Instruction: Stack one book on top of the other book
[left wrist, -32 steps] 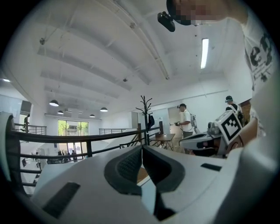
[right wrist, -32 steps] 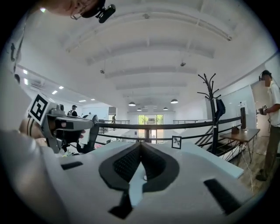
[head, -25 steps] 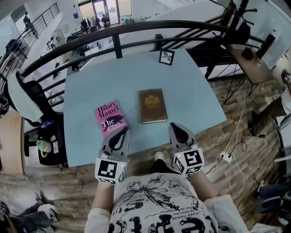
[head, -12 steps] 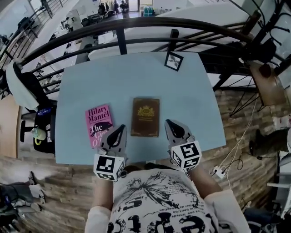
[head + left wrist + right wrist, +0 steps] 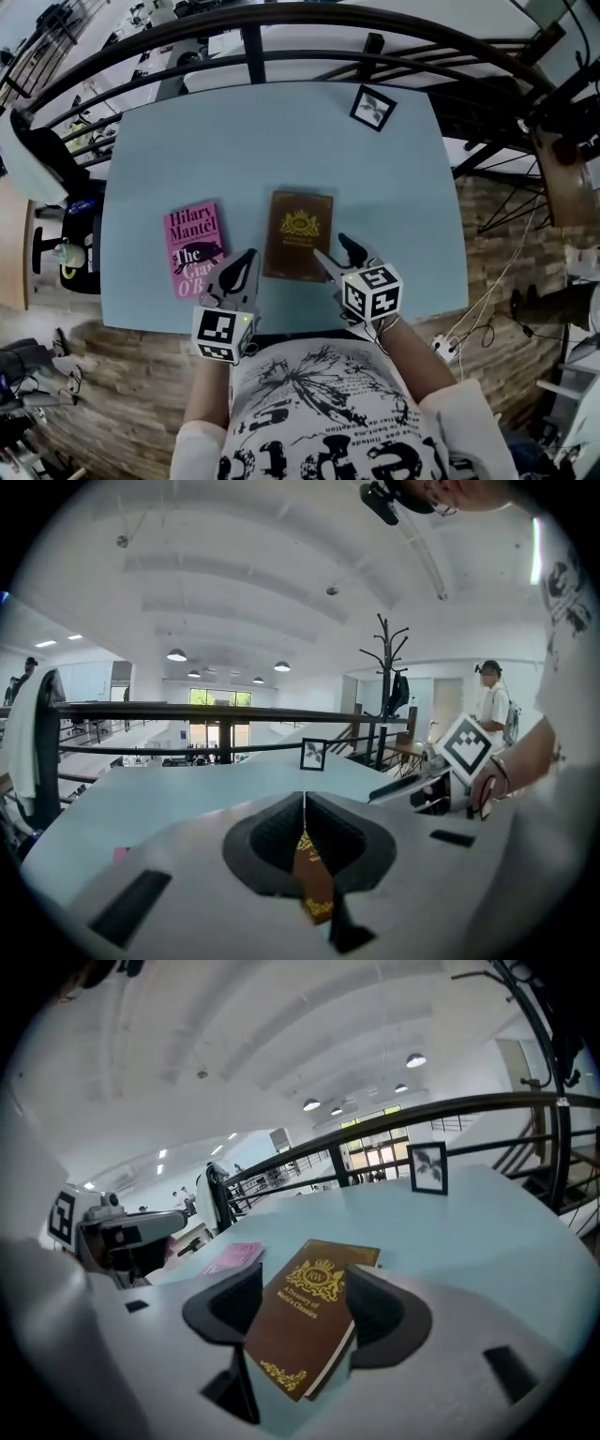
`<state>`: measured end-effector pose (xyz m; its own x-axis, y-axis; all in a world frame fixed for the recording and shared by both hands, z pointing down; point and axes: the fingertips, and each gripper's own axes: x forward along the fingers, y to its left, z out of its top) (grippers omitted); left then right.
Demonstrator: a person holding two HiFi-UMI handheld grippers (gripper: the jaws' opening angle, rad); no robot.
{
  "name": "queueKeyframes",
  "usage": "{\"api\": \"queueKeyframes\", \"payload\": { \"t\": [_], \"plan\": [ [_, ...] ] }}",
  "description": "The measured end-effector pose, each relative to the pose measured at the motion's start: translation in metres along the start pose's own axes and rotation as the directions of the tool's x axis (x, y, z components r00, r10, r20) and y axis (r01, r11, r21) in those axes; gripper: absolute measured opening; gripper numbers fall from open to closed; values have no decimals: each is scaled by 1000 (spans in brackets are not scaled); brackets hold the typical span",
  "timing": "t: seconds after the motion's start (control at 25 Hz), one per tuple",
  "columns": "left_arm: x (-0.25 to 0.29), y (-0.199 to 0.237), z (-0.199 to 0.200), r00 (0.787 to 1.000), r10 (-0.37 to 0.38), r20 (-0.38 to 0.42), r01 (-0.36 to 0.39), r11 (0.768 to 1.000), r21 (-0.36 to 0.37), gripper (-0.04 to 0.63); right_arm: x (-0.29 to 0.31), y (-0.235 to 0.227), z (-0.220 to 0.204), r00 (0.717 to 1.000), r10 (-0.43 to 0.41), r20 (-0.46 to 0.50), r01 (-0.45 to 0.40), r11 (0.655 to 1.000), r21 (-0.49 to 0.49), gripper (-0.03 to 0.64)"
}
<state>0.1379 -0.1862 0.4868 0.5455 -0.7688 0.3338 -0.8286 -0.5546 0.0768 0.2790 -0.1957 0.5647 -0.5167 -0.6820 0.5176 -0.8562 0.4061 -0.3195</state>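
Both grippers have been brought forward and lower over the table's near edge since the earlier frames. The right gripper point(image 5: 335, 251), pinched shut a second ago, is now opening its jaws wide. Its tips are held at the near right corner of the brown book point(image 5: 298, 234). In the right gripper view the book's near end is seen between the two jaws, and the pads are not pressed on it. The left gripper point(image 5: 246, 262) is kept fully closed with nothing held, and its tip is placed over the gap between the two books, near their front edges.

The books have not been shifted. The brown book lies flat near the middle of the table, and the pink book point(image 5: 192, 248) lies flat just to its left, apart from it and slightly turned. The left gripper's tip is the only thing seen between them.

The brown book is a stiff rectangle with a gold crest, gold lettering and pale page edges. The pink book is thinner, with white and black lettering and a dark figure on its cover. The table point(image 5: 281, 141) is pale blue, smooth and matt, with rounded corners. A small black-framed picture point(image 5: 372, 107) stands upright near its far right corner. A dark metal railing point(image 5: 251, 42) curves behind the far edge, and wood-plank flooring point(image 5: 122, 375) is seen below.
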Motion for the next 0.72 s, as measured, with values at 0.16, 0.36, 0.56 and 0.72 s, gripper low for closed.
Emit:
{"api": "queueKeyframes", "payload": {
  "t": [0.16, 0.36, 0.56, 0.72],
  "plan": [
    [15, 9, -16, 999, -5, -35, 4, 1000, -25, 9, 29, -22, -19, 997, -39, -59, 43, 996, 78, 307],
    [28, 15, -34, 997, -24, -71, 21, 999, -38, 10, 55, -41, -43, 990, -41, -135, 71, 972, 222, 319],
    [37, 20, -46, 995, -35, -97, 31, 998, -50, 9, 76, -45, -59, 980, -50, -194, 114, 935, 337, 319],
    [40, 22, -53, 993, -38, -111, 32, 998, -58, 9, 86, -42, -72, 958, -69, -278, 148, 950, 275, 299]
  ]
}}
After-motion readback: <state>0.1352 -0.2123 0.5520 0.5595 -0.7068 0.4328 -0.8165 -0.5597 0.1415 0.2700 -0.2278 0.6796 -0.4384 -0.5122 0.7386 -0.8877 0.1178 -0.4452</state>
